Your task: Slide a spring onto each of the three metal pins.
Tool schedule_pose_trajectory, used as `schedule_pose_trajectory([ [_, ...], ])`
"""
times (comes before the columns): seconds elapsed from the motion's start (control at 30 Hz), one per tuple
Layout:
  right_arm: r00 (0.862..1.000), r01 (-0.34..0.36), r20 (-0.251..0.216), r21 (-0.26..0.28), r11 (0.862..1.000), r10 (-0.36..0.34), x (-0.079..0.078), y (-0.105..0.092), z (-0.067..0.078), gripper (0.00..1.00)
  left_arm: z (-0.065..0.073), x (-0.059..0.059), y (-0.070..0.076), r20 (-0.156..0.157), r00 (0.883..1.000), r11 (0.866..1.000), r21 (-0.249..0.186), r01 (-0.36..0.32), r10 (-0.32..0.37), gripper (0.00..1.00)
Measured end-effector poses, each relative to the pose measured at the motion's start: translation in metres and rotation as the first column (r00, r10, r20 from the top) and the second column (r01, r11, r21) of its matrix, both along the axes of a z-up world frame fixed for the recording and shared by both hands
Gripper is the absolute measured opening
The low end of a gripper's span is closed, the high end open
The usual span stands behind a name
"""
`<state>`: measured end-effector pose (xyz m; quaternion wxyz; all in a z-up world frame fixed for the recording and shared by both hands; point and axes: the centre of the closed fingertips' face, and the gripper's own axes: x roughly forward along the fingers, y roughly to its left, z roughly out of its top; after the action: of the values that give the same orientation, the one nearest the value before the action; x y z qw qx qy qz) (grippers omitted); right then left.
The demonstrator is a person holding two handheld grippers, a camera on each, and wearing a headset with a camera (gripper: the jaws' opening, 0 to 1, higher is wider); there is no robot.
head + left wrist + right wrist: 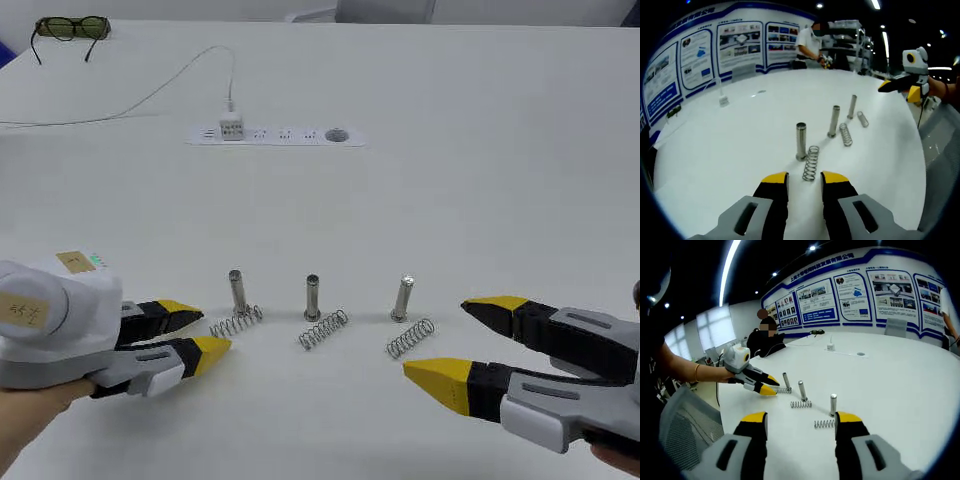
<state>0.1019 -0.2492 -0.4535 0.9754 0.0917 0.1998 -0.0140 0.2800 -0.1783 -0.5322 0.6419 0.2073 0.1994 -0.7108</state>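
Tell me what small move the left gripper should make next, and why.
Probably ease the left gripper forward and close on the nearest spring: the jaws are open, that spring lies flat just ahead between them, and the pin beside it stands bare.

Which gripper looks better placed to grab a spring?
Probably left: the left gripper is open, with the left spring centred just ahead; the right gripper has the right spring off-centre, beside one jaw.
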Motion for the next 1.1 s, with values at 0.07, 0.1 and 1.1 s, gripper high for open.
schedule_pose_trajectory([
  [0.07,1.0,-0.003,-0.005,-0.003,1.0,0.003,-0.001,0.001,-0.001,0.56,0.0,-0.001,-0.002,-0.01,1.0,1.0,-0.008,0.01,-0.01,0.24],
  [0.1,1.0,-0.002,-0.009,-0.007,1.0,0.002,-0.001,0.001,-0.001,0.56,0.001,-0.002,-0.002,-0.011,1.0,1.0,-0.01,0.016,-0.016,0.24],
  [1.1,0.998,0.042,-0.036,-0.002,0.999,-0.042,-0.005,-0.006,-0.003,0.56,-0.005,-0.011,-0.001,0.026,0.995,0.995,0.01,0.101,-0.101,0.1],
])
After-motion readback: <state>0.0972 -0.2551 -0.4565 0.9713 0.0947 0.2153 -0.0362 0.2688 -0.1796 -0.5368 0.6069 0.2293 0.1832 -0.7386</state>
